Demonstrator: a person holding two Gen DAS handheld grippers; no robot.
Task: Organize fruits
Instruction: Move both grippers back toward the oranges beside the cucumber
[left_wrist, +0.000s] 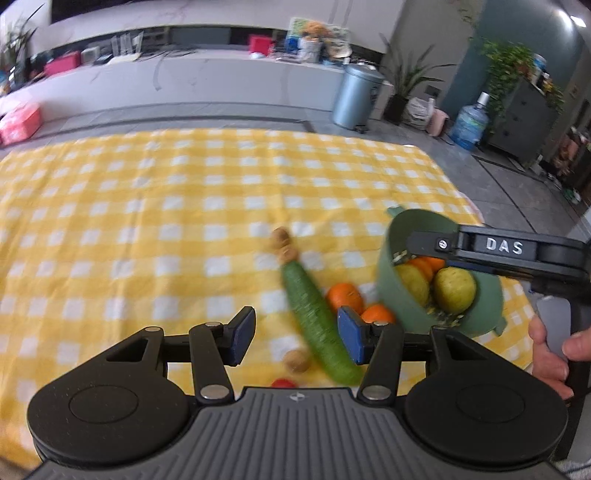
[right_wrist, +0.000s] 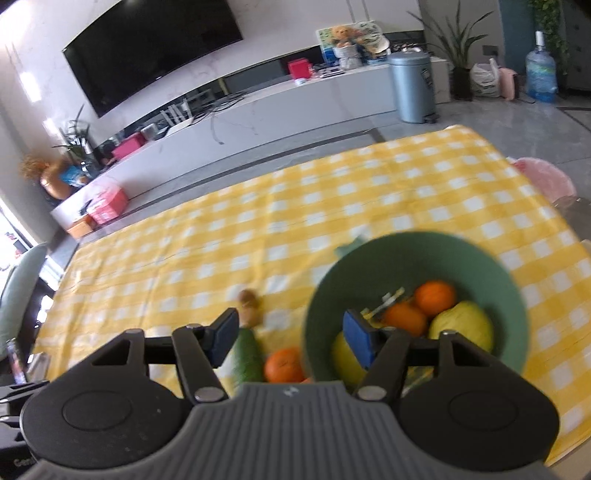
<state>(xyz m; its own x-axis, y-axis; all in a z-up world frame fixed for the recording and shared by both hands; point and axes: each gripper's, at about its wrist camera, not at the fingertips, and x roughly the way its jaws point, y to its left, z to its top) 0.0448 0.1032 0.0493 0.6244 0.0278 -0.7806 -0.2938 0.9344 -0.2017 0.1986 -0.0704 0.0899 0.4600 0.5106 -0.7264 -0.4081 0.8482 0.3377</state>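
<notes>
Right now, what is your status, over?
Left gripper open, empty. Right gripper open, straddling green bowl rim. Cucumber, two oranges loose on cloth.

"DAS" in raised letters on the right hand-held gripper (left_wrist: 410, 245); partial "Gen", perhaps, lower left.

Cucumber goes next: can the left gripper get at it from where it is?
Probably yes. The left gripper is open, and the cucumber lies uncovered on the tablecloth just ahead; the oranges beside it crowd one side.
</notes>
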